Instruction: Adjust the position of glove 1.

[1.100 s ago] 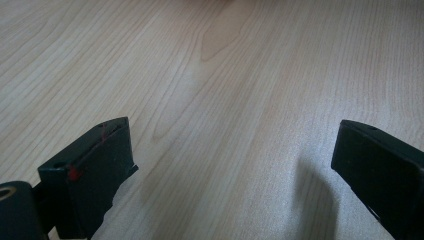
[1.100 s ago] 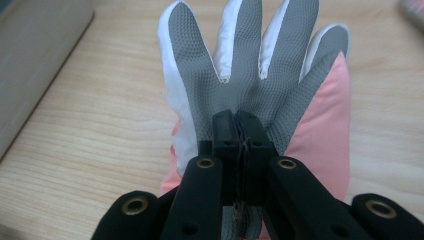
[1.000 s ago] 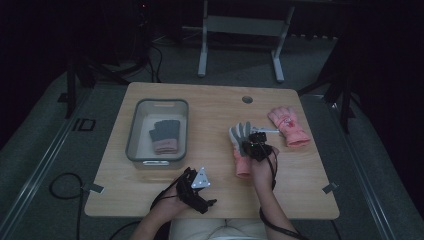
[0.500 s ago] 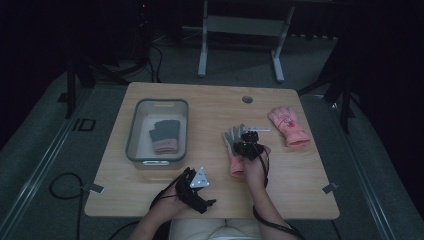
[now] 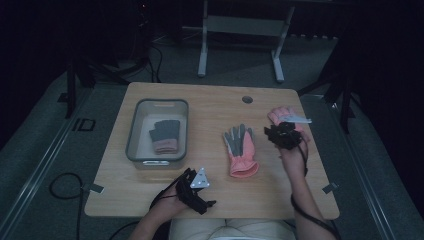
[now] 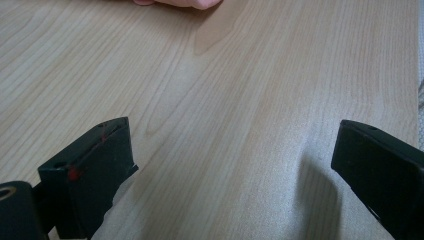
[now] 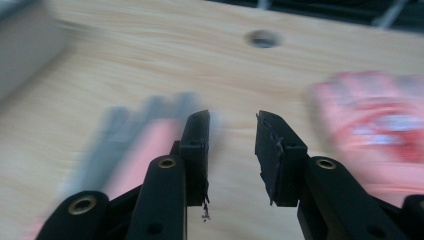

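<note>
Black jaws of the left gripper (image 5: 192, 187) were spread wide and empty, rested on the pale wooden table (image 5: 210, 107) at the near edge. Farther off, the right gripper (image 5: 283, 135) was held with jaws parted, pinching nothing, between the grey-palmed pink glove (image 5: 241, 149) and the pink printed glove (image 7: 380, 125). A low, square approach to that farther glove was judged best.

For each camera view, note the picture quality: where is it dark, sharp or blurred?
High view: dim, surroundings near black, table lit. Left gripper view: bright and sharp, wood grain crisp, a soft shadow beside the jaws. Right gripper view: motion blur smears both gloves, the grey-palmed glove and the pink glove; the jaws look sharp.
</note>
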`<state>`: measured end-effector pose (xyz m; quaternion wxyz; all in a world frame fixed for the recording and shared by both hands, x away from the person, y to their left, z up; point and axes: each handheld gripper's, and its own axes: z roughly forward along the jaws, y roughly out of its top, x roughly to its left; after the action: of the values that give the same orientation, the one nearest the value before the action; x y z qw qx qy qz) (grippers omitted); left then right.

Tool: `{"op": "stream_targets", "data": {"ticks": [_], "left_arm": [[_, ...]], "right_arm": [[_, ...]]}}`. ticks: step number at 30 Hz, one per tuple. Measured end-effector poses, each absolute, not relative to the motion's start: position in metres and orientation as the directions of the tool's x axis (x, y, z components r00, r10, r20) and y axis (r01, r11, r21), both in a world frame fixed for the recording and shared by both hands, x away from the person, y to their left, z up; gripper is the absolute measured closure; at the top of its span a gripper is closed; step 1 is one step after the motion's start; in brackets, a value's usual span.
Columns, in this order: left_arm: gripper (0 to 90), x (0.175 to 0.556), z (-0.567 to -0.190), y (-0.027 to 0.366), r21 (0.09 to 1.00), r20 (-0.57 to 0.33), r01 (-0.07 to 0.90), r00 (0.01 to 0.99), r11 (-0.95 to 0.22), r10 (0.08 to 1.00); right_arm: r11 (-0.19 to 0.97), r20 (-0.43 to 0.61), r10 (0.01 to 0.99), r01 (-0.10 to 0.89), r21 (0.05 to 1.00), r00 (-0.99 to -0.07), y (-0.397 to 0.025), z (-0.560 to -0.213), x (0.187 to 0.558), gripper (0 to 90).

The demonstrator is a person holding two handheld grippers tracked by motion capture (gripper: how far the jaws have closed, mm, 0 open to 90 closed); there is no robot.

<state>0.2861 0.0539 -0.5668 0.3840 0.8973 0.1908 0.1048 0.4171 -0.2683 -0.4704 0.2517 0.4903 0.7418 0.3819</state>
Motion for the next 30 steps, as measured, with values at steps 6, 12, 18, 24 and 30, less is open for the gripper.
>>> {"op": "stream_targets", "data": {"ticks": [6,12,18,24,30], "left_arm": [[2.9,0.285,-0.566,0.054,0.73,0.047,0.26,0.903,-0.632,0.426],[2.9,0.284,-0.567,0.054,0.726,0.049,0.263,0.902,-0.636,0.429],[2.6,0.286,-0.566,0.056,0.737,0.053,0.265,0.894,-0.622,0.444],[2.5,0.285,-0.566,0.056,0.732,0.048,0.263,0.9,-0.628,0.432],[2.5,0.287,-0.566,0.058,0.734,0.034,0.273,0.9,-0.622,0.435]], "right_arm": [[0.301,-0.098,0.923,0.54,0.786,-0.372,-0.332,-0.468,0.449,64.1],[0.311,-0.112,0.927,0.567,0.763,-0.358,-0.361,-0.472,0.473,59.4],[0.344,-0.129,0.918,0.592,0.729,-0.374,-0.367,-0.49,0.499,59.7],[0.387,-0.175,0.908,0.604,0.697,-0.38,-0.363,-0.508,0.519,58.0],[0.395,-0.159,0.906,0.647,0.652,-0.393,-0.36,-0.524,0.531,61.4]]}}
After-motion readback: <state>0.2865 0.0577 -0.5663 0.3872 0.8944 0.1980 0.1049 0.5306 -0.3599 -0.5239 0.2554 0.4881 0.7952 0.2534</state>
